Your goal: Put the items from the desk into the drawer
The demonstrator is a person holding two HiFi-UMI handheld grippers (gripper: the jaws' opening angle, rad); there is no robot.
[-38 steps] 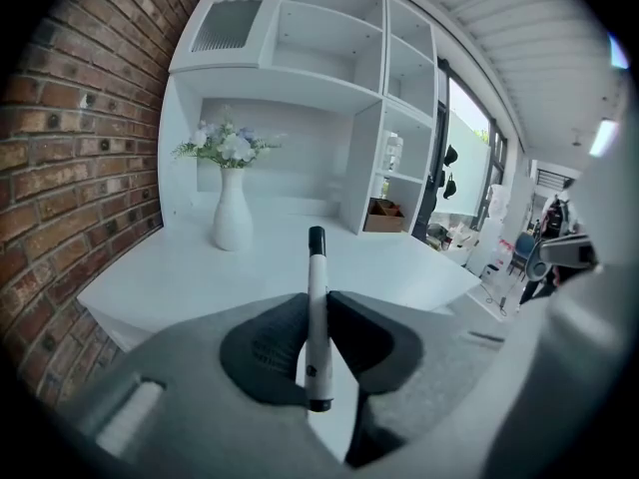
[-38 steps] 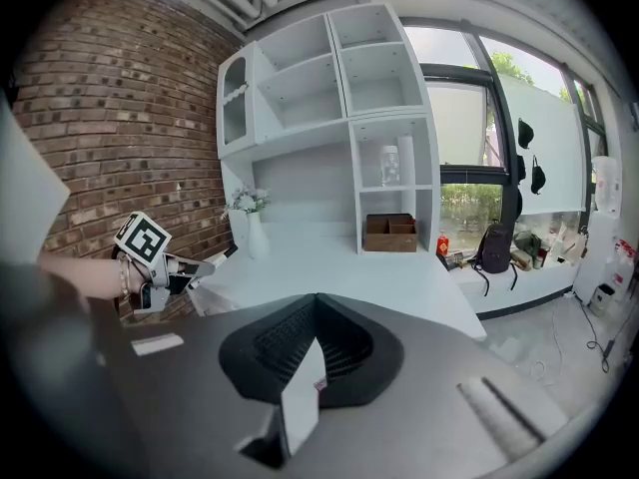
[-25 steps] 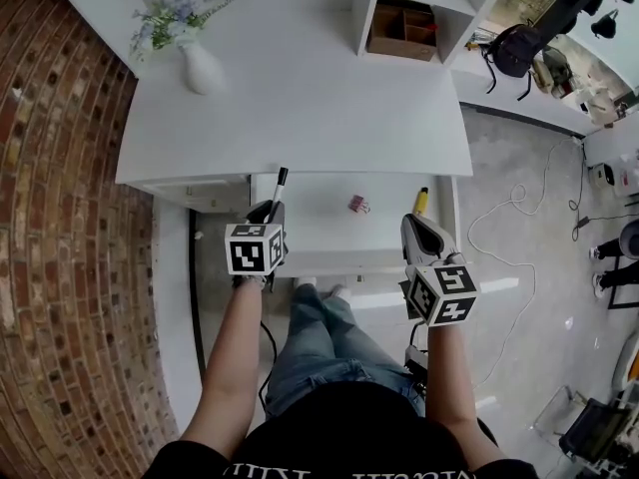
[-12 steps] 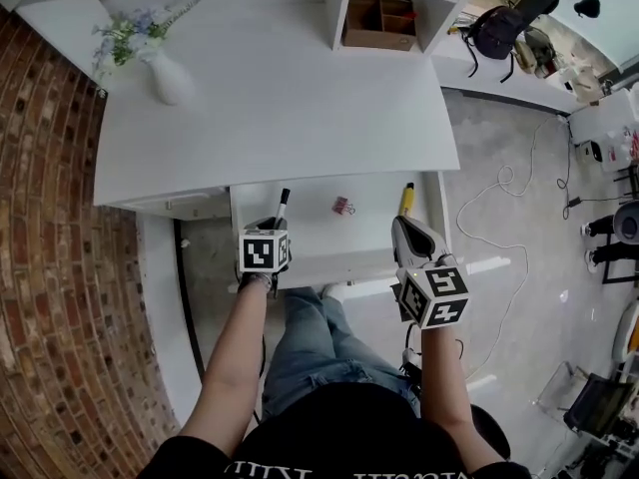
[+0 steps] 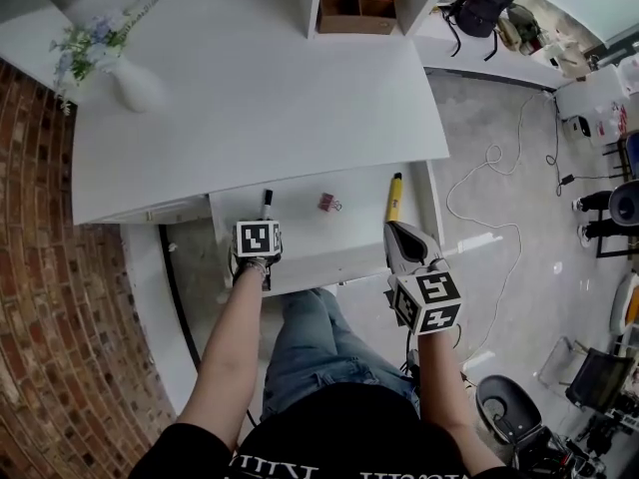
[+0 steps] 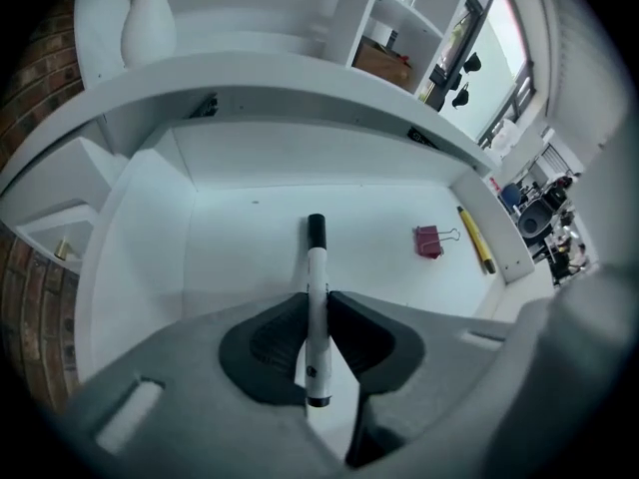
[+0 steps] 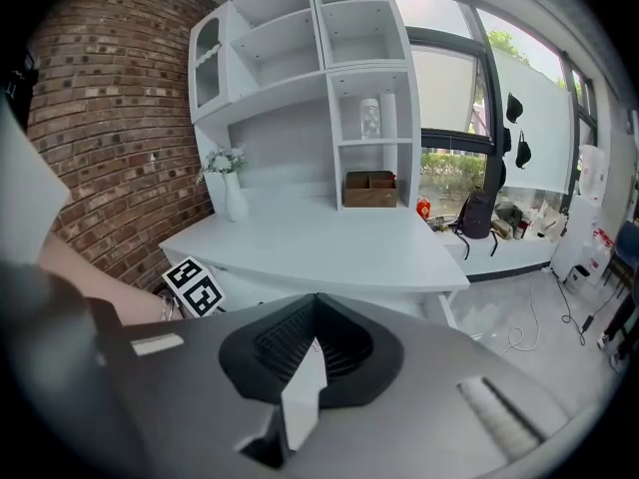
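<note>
left gripper (image 6: 318, 312) is pinching the marker (image 6: 317, 257) over the drawer (image 5: 300, 233); right gripper (image 7: 313, 312) is hanging shut, empty. clip (image 5: 327, 203) and pen (image 5: 393, 196) are lying inside already; releasing probably remains.

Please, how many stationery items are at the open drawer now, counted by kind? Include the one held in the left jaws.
Marker: 1
Red binder clip: 1
Yellow pen: 1
Total: 3

Glossy plastic marker (image 6: 317, 307), smooth matt drawer (image 6: 250, 257), rough brick wall (image 5: 60, 307).
</note>
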